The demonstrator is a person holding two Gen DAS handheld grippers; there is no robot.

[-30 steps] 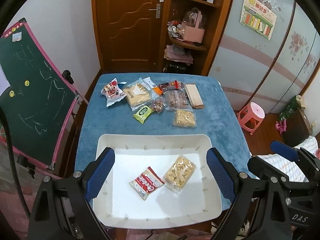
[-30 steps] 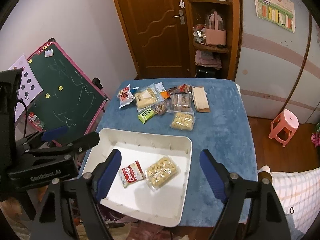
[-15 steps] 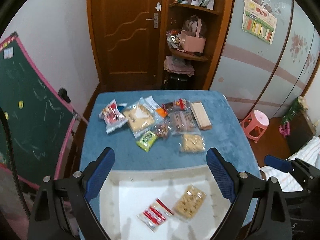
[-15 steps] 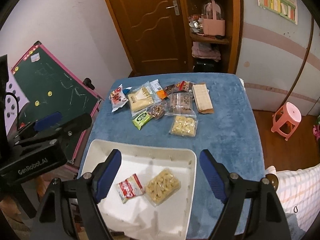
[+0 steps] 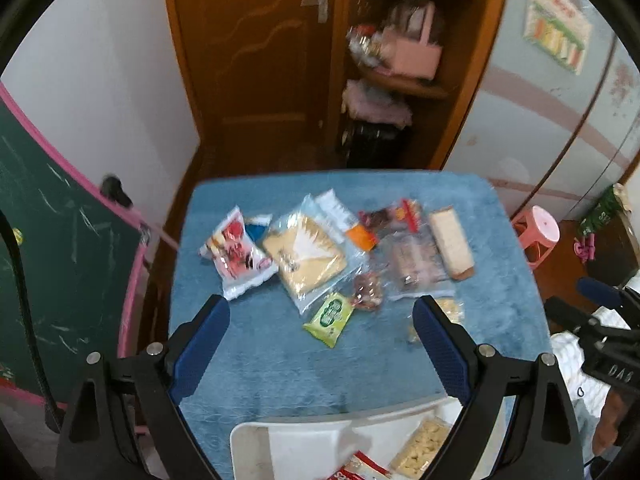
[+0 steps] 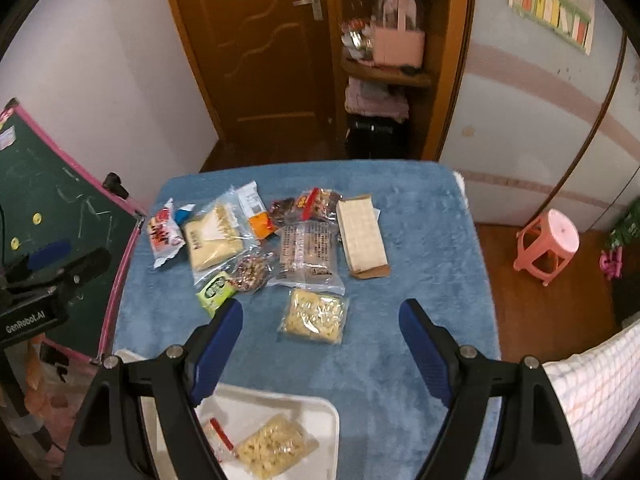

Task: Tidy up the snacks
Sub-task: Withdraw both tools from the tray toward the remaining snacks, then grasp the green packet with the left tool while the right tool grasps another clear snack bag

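The left gripper (image 5: 320, 344) and the right gripper (image 6: 320, 344) are both held above the blue-covered surface (image 6: 420, 240), each with its blue-padded jaws spread wide apart and nothing between them.

A loose cluster of snacks is spread over the far half of the surface. From the left, a red-and-white packet (image 6: 164, 236) is seen beside a clear bag of pale biscuits (image 6: 214, 240), with an orange-and-white sachet (image 6: 256, 216) behind it. A small green packet (image 5: 329, 318) lies nearest the left gripper, just beside a clear bag of dark nuts (image 6: 250, 270). A printed clear bag (image 6: 308, 254) is flanked by a long tan wafer pack (image 6: 362, 236). A clear bag of yellow crackers (image 6: 314, 316) lies apart, in front of the right gripper.

At the near edge, a white tray (image 6: 324, 420) is seen holding another bag of yellow crackers (image 6: 274, 450) and a red-and-white packet (image 5: 360, 468).
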